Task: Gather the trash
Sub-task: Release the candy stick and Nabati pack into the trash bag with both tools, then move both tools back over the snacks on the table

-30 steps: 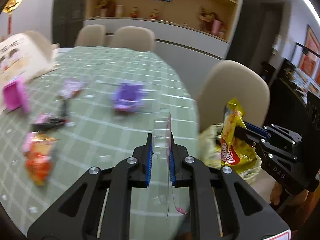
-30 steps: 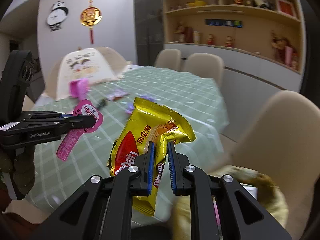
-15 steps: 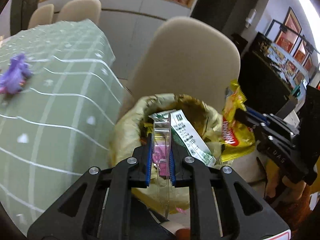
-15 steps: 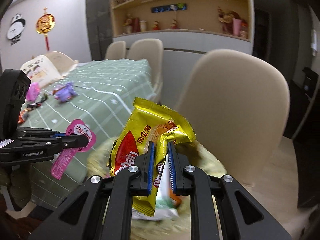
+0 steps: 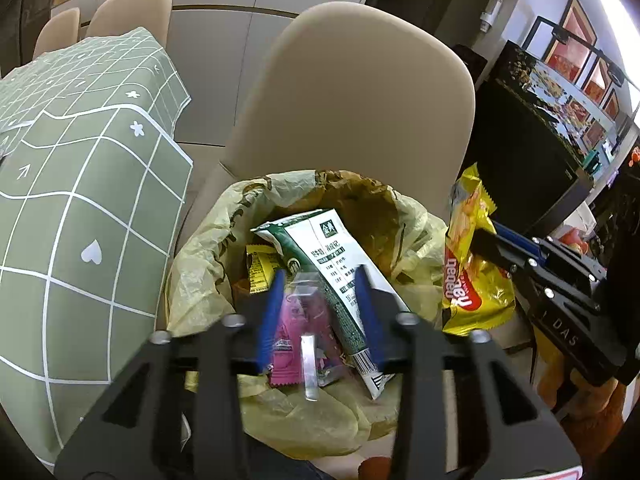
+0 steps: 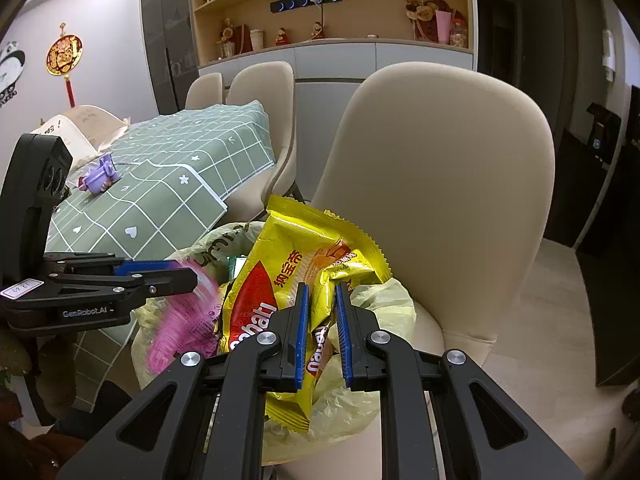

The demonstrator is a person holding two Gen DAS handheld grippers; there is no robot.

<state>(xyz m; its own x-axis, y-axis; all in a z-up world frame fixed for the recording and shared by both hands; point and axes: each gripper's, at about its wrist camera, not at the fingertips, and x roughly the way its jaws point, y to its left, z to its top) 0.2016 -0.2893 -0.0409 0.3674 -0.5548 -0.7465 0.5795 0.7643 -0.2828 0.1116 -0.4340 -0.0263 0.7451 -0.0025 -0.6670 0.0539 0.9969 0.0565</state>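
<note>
Both tools were matte black, built of flat angular links with triangular cut-outs and joined by round silver screw heads. The left gripper [image 5: 318,312] carried blue ribbed pads [image 5: 270,316] along the inner faces of its two fingers, and a red-edged white sticker showed at the lower right of its body. The right gripper [image 6: 322,334] had the same blue ribbed pads [image 6: 301,332] and silver screws. Seen from the right wrist camera, the left tool bore white "GenRobot.AI" lettering, a small white label with handwritten marks, and a tall black housing behind. From the left wrist camera, the right tool showed the letters "DAS".
</note>
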